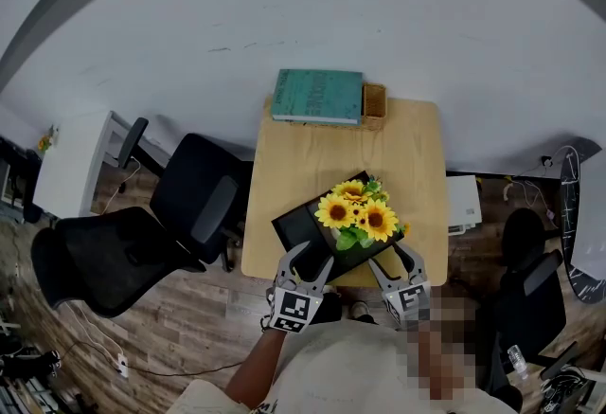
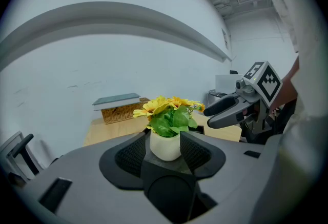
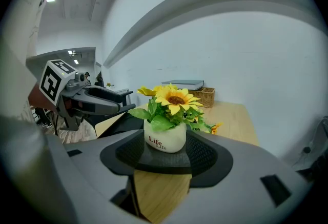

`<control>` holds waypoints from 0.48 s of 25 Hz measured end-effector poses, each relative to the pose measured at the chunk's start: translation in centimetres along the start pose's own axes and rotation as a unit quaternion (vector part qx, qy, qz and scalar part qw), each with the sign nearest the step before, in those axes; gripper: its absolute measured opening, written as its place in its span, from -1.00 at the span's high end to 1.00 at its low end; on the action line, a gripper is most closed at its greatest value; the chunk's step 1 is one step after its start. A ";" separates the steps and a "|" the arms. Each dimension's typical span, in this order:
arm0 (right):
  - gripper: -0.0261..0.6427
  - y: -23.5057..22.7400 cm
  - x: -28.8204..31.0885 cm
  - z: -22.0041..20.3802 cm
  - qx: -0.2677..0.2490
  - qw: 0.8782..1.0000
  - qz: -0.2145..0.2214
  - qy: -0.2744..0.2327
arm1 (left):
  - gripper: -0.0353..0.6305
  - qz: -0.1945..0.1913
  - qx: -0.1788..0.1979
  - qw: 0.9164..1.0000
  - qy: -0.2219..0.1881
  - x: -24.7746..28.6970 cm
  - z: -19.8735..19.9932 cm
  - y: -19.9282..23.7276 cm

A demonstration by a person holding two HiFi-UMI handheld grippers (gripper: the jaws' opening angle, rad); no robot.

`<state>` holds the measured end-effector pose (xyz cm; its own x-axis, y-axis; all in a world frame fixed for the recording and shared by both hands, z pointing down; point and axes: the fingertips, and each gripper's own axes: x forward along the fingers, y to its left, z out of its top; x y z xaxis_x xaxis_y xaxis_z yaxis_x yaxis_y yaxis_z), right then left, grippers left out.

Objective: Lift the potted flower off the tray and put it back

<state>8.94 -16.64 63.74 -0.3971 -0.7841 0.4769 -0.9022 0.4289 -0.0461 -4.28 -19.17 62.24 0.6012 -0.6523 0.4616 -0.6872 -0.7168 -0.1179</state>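
The potted flower (image 1: 358, 211), yellow sunflowers in a small white pot (image 3: 165, 138), stands on a black tray (image 1: 294, 225) at the near side of a light wooden table (image 1: 417, 147). My left gripper (image 1: 308, 261) hangs at the tray's front edge, left of the pot, and is open. My right gripper (image 1: 396, 262) is at the pot's front right, also open. In the left gripper view the pot (image 2: 165, 147) shows just beyond the spread pads of the left gripper (image 2: 165, 155), untouched. The right gripper view shows the same past the right gripper (image 3: 166, 156).
A teal book (image 1: 317, 97) lies on a wicker basket (image 1: 375, 104) at the table's far edge. Two black office chairs (image 1: 194, 194) (image 1: 104, 256) stand left of the table. Another chair (image 1: 530, 279) and a white box (image 1: 464, 204) are on the right.
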 end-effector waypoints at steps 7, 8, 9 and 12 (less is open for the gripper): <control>0.14 0.1 1.2 -0.5 -0.004 1.000 0.007 0.011 | 0.27 -0.021 0.009 1.000 0.017 1.5 -1.0 -0.4; 0.14 0.0 1.4 -0.7 -0.004 1.000 0.008 0.014 | 0.26 -0.025 0.010 0.999 0.020 1.7 -1.2 -0.5; 0.13 0.0 1.7 -0.9 -0.004 1.000 0.009 0.018 | 0.26 -0.029 0.011 0.999 0.024 2.0 -1.4 -0.5; 0.12 -0.1 2.4 -1.2 -0.005 1.000 0.014 0.028 | 0.24 -0.038 0.011 0.999 0.034 2.8 -1.8 -0.5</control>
<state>8.24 -17.98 65.98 -0.4112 -0.7461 0.5237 -0.8892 0.4547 -0.0503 -3.00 -20.20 65.21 0.6218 -0.5773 0.5293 -0.6304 -0.7699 -0.0992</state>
